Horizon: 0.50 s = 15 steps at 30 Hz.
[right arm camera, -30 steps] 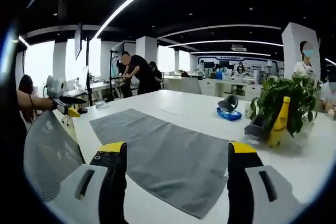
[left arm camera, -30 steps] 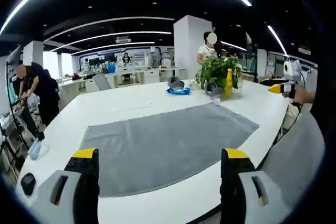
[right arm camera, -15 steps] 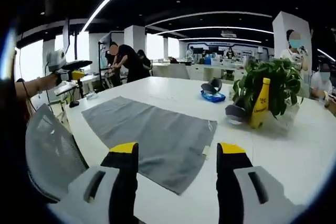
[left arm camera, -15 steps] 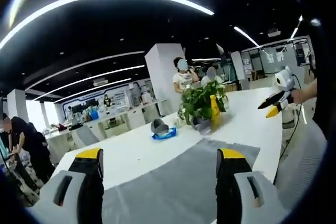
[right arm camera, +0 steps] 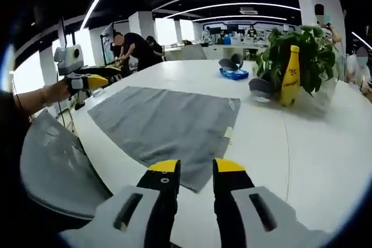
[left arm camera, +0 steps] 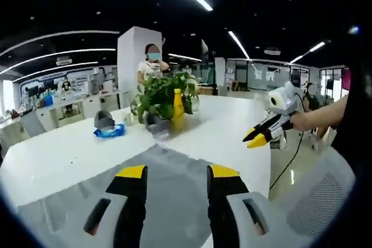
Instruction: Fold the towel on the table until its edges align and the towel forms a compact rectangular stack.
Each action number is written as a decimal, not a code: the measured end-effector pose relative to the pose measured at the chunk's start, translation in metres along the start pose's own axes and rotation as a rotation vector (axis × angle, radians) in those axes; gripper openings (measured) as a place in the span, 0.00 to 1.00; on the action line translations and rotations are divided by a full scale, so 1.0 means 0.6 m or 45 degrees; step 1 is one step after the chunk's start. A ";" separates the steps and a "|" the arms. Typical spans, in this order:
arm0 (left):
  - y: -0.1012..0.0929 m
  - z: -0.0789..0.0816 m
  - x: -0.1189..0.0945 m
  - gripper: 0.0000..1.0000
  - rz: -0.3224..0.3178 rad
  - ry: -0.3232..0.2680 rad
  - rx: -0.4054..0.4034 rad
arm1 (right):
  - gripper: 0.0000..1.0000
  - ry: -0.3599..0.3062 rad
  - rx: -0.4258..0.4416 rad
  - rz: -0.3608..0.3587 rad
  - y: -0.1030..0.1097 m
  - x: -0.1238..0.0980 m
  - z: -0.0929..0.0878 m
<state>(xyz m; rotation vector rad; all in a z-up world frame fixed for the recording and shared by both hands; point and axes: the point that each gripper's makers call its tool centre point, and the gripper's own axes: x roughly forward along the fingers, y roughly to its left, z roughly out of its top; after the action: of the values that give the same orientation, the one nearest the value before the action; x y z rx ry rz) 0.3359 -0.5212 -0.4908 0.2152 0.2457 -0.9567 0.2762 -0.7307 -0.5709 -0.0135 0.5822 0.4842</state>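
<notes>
One long white desk spans the right gripper view, with one grey rectangular towel flat at centre-left, its near corner just above the right gripper, jaws narrowly apart and empty. The left gripper hangs over the towel at lower centre, jaws slightly apart, empty. Upper right: one leafy green plant, one yellow bottle.

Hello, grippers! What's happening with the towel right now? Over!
Left gripper and right gripper both open, holding nothing, above the table's edge. Gray towel flat, unfolded. Plant and yellow bottle off to the side, nothing blocking.
</notes>
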 end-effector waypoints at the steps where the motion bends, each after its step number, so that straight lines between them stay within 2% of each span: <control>1: -0.006 -0.012 0.011 0.40 0.009 0.030 0.012 | 0.19 0.025 0.003 -0.008 -0.002 0.005 -0.007; 2: -0.010 -0.017 0.019 0.40 0.007 0.028 0.001 | 0.18 0.074 0.015 -0.017 -0.004 0.012 -0.020; 5: -0.029 -0.041 0.037 0.35 0.000 0.042 -0.054 | 0.18 0.118 -0.005 -0.020 -0.007 0.029 -0.034; 9: -0.046 -0.072 0.044 0.30 0.006 0.060 -0.059 | 0.20 0.170 0.078 0.021 0.003 0.048 -0.053; 12: -0.052 -0.098 0.044 0.30 0.003 0.091 -0.070 | 0.18 0.284 0.058 0.024 0.004 0.059 -0.086; 13: -0.054 -0.104 0.043 0.30 -0.002 0.097 -0.072 | 0.17 0.336 0.066 -0.002 -0.001 0.062 -0.101; 14: -0.057 -0.113 0.042 0.30 -0.005 0.107 -0.083 | 0.17 0.353 0.077 -0.013 -0.003 0.065 -0.107; 15: -0.058 -0.117 0.042 0.30 -0.006 0.116 -0.080 | 0.16 0.335 0.073 -0.003 -0.003 0.069 -0.105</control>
<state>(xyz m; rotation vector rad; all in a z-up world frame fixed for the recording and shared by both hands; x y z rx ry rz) 0.3131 -0.5399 -0.5675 0.2007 0.3594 -0.9436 0.2737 -0.7234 -0.6460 -0.0238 0.8539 0.4662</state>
